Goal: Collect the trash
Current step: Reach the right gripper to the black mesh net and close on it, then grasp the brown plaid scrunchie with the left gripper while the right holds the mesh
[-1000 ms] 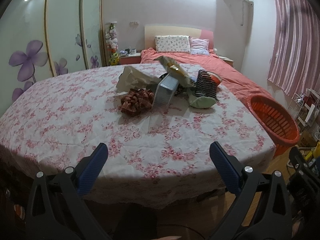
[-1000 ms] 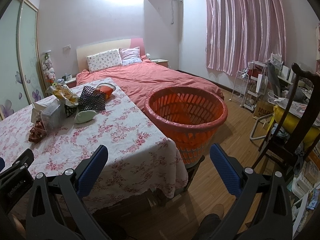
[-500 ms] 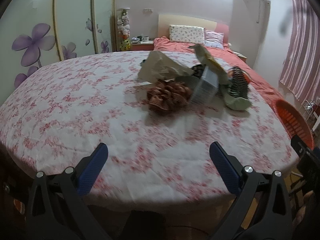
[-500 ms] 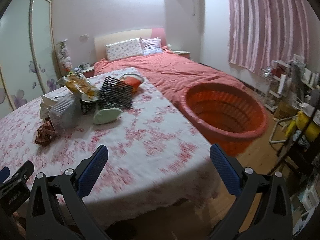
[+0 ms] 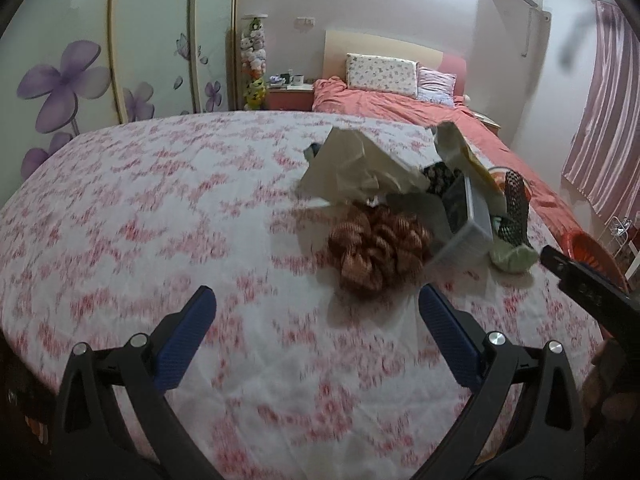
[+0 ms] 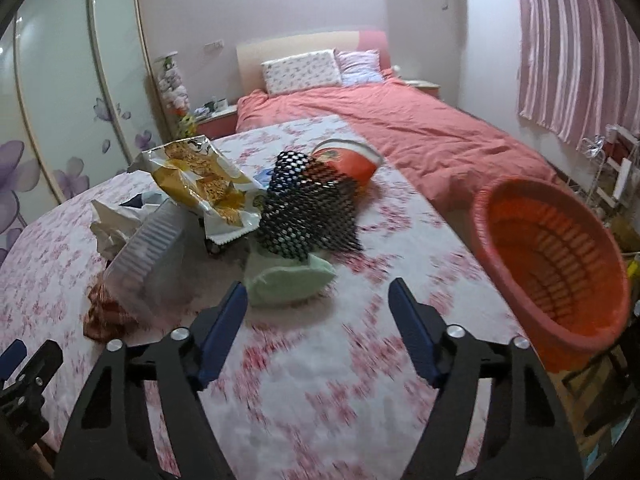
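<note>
While both of our grippers hang above the flowered tablecloth point(image 5: 160, 216), we see the trash heaped at its far side, beside the orange basket point(image 6: 560, 264) that stands off the table's edge. Crumpled paper point(image 5: 352, 168), a black mesh point(image 6: 304, 208), a snack bag point(image 6: 200, 176), a clear plastic box point(image 6: 148, 252), a brown ribbon bow point(image 5: 380, 252) and a green pouch point(image 6: 288, 280) lie touching. Our left gripper point(image 5: 316, 320) stands wide open and empty near the bow; our right gripper point(image 6: 318, 312) is closing, nothing between its jaws, just short of the pouch.
</note>
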